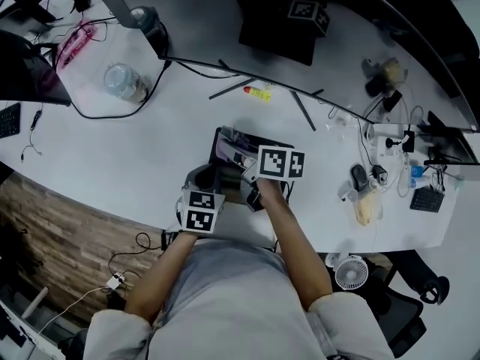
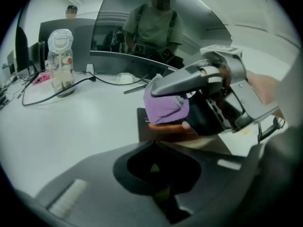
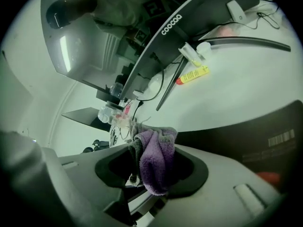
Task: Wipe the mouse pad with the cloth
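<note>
1. Your right gripper (image 3: 152,171) is clenched on the purple terry cloth (image 3: 158,157). The cloth is bunched between its jaws and spills forward out of them.
2. The flat black mouse pad (image 3: 255,131) lies just ahead and to the right of those jaws, on the white desk (image 3: 246,79). A small printed barcode label shows on its surface.
3. Your left gripper (image 2: 154,167) has its jaws brought together, and nothing shows between them.
4. Straight ahead of your left jaws is the near edge of the pad. Just beyond and above that edge, your right gripper comes in from the right with the cloth at its tips.
5. The cloth hangs low over the pad. No view shows whether it touches the pad.
6. Farther ahead of your right jaws lies a yellow tube with a red cap (image 3: 193,74), beside thin dark rods and under the curved dark monitor (image 3: 189,13).
7. Well ahead and to the left of your left jaws stands a clear plastic jar (image 2: 60,63), with a black cable trailing past it.
</note>
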`<move>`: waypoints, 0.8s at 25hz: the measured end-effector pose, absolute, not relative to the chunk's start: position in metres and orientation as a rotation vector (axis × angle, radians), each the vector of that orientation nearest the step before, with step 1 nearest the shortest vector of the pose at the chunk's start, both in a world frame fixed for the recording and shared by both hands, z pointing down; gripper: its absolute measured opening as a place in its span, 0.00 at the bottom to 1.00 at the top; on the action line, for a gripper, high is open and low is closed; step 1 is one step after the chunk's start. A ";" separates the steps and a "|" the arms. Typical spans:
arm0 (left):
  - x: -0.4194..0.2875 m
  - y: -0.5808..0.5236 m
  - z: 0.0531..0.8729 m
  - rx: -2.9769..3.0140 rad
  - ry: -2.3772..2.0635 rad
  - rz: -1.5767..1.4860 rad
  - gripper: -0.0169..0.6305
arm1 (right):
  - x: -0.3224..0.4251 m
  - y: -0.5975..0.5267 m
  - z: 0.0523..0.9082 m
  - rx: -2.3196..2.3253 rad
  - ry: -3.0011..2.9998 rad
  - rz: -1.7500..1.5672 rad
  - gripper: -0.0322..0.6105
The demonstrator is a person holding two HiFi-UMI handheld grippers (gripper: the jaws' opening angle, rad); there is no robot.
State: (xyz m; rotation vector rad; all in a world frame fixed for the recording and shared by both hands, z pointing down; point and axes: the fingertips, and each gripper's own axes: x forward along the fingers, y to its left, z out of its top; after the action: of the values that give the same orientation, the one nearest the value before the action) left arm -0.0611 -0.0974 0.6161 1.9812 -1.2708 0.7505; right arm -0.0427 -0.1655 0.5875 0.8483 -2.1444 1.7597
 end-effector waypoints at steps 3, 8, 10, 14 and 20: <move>-0.062 -0.097 0.616 1.984 -1.283 0.768 0.03 | -0.046 -0.164 0.598 0.851 -2.103 1.762 0.34; -0.063 -0.098 0.617 1.981 -1.298 0.772 0.03 | -0.053 -0.162 0.608 0.852 -2.058 1.758 0.34; -0.063 -0.097 0.617 1.982 -1.307 0.782 0.03 | -0.053 -0.162 0.612 0.862 -2.040 1.752 0.34; -0.064 -0.097 0.618 1.983 -1.313 0.787 0.03 | -0.053 -0.162 0.613 0.874 -2.026 1.760 0.34; -0.065 -0.093 0.619 1.969 -1.308 0.804 0.03 | -0.051 -0.159 0.614 0.874 -2.003 1.748 0.34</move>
State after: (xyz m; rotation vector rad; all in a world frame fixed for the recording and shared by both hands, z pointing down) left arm -0.0647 -0.0932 0.6187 1.9686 -1.3080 0.8043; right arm -0.0510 -0.1592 0.6139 0.8742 -2.0032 1.7482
